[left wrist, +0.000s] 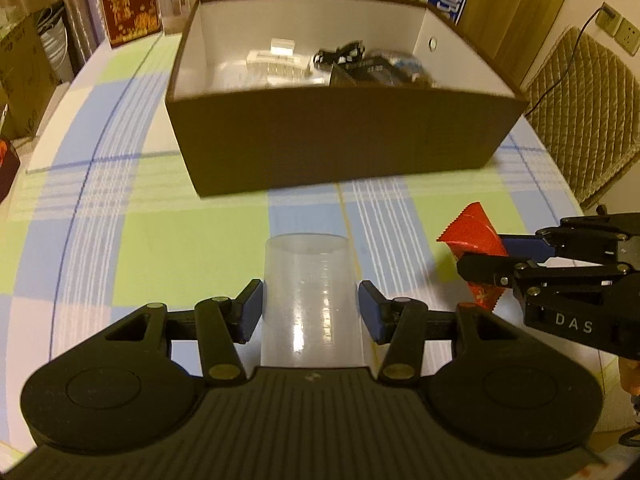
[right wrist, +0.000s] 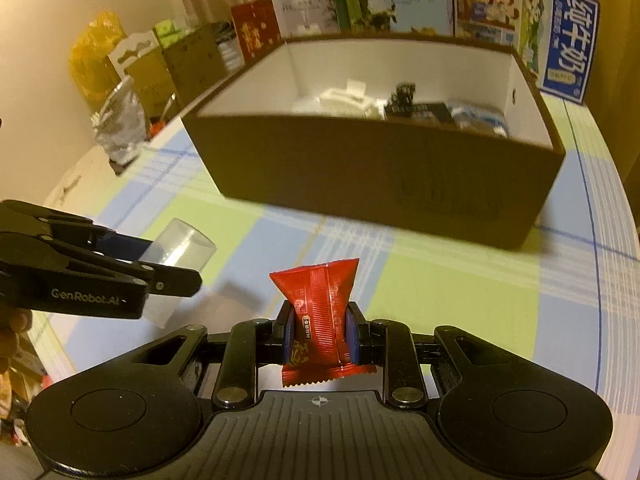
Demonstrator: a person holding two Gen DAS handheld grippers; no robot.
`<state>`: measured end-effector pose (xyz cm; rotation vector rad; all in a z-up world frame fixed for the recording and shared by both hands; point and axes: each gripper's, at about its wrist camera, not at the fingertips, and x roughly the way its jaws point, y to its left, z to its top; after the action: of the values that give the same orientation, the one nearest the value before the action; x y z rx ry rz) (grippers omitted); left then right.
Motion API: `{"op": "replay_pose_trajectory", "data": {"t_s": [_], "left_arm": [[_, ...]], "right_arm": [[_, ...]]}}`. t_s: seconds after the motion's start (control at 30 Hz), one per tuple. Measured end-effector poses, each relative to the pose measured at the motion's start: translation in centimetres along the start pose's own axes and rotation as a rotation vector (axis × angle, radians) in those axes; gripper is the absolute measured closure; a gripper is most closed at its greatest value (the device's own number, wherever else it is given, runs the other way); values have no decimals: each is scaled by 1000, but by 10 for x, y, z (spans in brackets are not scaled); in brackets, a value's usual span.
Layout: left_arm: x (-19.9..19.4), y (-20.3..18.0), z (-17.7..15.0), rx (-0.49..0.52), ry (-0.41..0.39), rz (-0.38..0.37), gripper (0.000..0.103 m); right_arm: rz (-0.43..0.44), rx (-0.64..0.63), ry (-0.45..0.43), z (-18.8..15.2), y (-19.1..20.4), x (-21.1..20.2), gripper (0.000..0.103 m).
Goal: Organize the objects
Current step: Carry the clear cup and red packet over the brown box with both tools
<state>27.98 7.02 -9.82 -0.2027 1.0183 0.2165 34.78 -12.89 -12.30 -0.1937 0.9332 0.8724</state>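
Note:
A clear plastic cup lies lengthwise between the blue pads of my left gripper, which is shut on it a little above the table. My right gripper is shut on a red snack packet standing upright between its fingers. Ahead of both stands a brown box with white inner walls, holding white, black and blue-white items. In the left wrist view the right gripper and its red packet enter from the right. In the right wrist view the left gripper and cup are at the left.
A green, blue and white checked tablecloth covers the round table. Cartons and a red box stand behind the brown box. A quilted chair is at the right, and a silver bag and cardboard boxes are off the left edge.

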Motion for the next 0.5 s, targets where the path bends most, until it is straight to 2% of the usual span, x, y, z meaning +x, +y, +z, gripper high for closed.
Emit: {"op": "replay_pose_trajectory", "data": {"t_s": [0.5], "left_arm": [[-22,11,56,34,-109,-2,57]], "right_arm": [[31,3,-103,62,3,-8,80]]}}
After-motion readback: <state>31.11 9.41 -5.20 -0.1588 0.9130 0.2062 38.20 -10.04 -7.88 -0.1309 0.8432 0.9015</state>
